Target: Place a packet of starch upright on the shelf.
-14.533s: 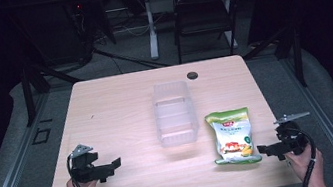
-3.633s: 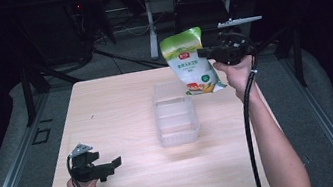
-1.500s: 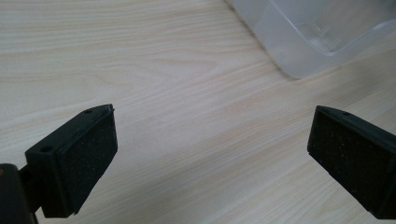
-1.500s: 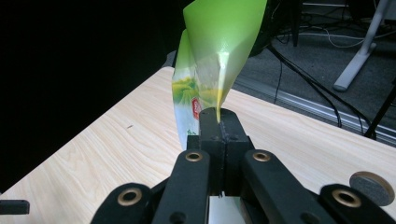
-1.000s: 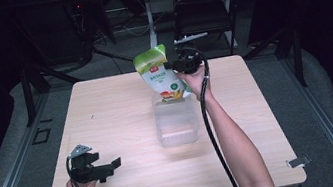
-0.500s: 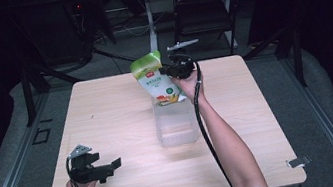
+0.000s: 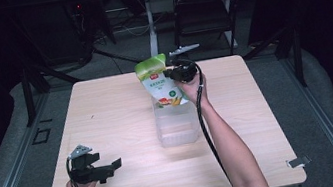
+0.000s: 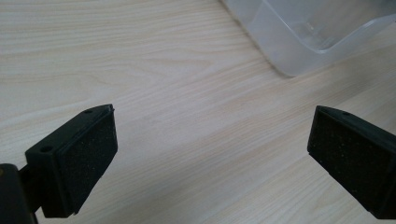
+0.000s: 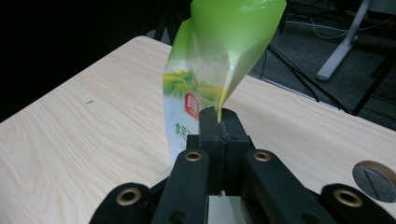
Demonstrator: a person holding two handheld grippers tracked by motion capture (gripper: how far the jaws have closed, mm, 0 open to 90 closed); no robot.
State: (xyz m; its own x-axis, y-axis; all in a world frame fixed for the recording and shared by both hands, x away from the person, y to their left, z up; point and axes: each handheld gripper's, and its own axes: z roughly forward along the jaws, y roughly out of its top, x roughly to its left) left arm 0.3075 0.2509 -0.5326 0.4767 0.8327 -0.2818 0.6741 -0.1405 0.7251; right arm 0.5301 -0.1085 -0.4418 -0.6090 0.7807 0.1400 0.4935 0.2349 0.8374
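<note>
High view has the right claw clamped on a crinkly green snack bag above the clear plastic bin; a tilted bag could snag its rim. Left claw rests apart on the desk.

Printed lettering on the green snack bag, too blurred for me to read

From my right gripper view I see a small red logo square and, below it, two white Chinese characters on the bag; the upper one looks like 食, but I cannot make out the second. In the high view the bag carries a line of white print and a picture lower down, all too small to tell.
</note>
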